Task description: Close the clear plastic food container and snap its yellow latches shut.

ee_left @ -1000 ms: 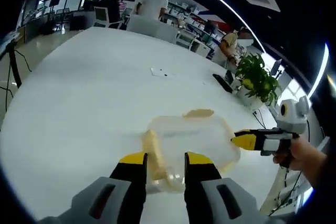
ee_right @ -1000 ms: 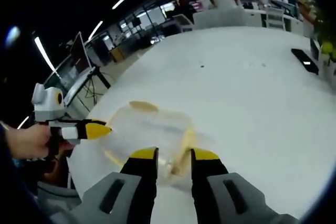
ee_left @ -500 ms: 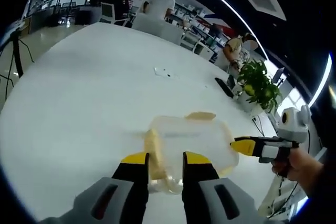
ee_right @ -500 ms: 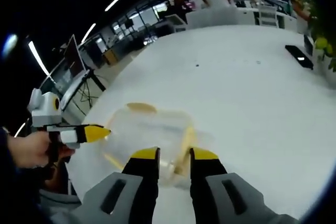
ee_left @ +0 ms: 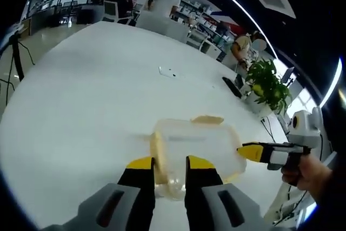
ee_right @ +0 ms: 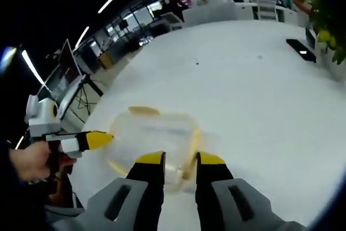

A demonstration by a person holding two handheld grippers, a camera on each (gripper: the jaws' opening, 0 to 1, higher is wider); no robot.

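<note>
- While we hold both tools low over the table (ee_left: 81,96), the left gripper (ee_left: 164,164) has its jaws a narrow gap apart, straddling the near wall of the clear container (ee_left: 194,144) without clearly clamping it
- From there, the side latch (ee_left: 157,152) is a yellow strip just ahead of the left jaw, running away from us along the container's short side; we judge it the nearest latch to this tool
- In the right gripper view, the right gripper (ee_right: 174,160) is likewise slightly parted, at the opposite side of the container (ee_right: 154,136), with another yellow latch (ee_right: 193,147) just ahead of its right jaw
- The far latch (ee_left: 207,118) lies flat on the container's far long edge, beyond both tools
- The container sits near the table's near edge, lid seemingly down, its long axis running across the left gripper view, from one tool toward the other
- We judge each tool should press its own short-side latch inward; whether either has snapped we cannot tell
</note>
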